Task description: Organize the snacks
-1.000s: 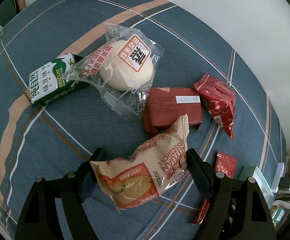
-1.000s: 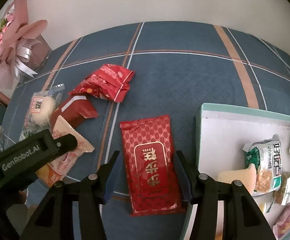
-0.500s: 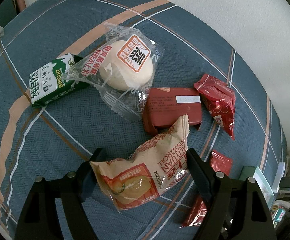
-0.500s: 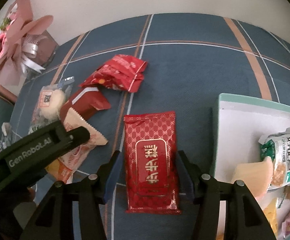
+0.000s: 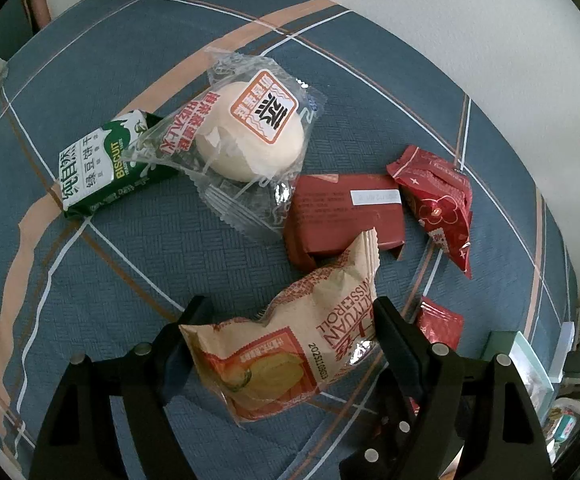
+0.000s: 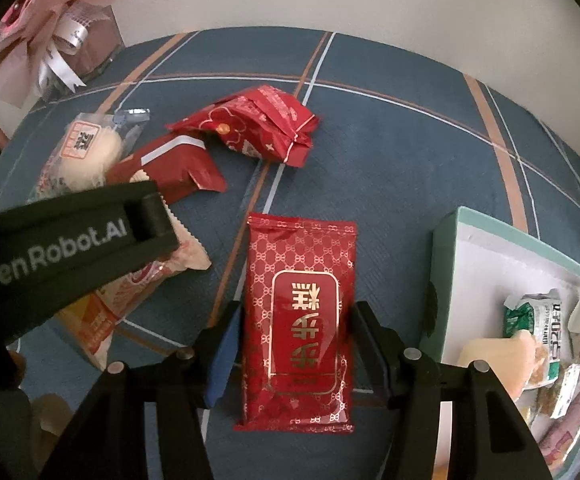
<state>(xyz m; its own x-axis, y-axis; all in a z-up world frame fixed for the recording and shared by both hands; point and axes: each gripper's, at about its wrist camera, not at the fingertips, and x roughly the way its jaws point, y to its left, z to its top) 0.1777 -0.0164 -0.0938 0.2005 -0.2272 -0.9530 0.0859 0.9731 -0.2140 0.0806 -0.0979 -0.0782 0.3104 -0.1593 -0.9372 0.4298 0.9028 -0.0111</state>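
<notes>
My left gripper [image 5: 286, 324] is shut on a beige swiss roll packet [image 5: 290, 348], seen from the side in the right wrist view [image 6: 138, 284]. My right gripper [image 6: 296, 320] is shut on a flat red gold-printed packet [image 6: 300, 320], held above the blue plaid cloth. A white bun in clear wrap [image 5: 250, 132], a green biscuit pack [image 5: 98, 168], a dark red box-shaped pack [image 5: 346, 212] and a crumpled red packet [image 5: 438, 196] lie on the cloth. A mint-rimmed white box [image 6: 446, 264] with several snacks sits at the right.
A pink ribbon bouquet [image 6: 58, 20] stands at the back left against the white wall. A small red packet [image 5: 438, 324] shows behind my left gripper's right finger. The cloth's far edge meets the wall.
My right gripper has risen with the red packet and drifted back from the box. The left gripper holds still with the swiss roll packet.
</notes>
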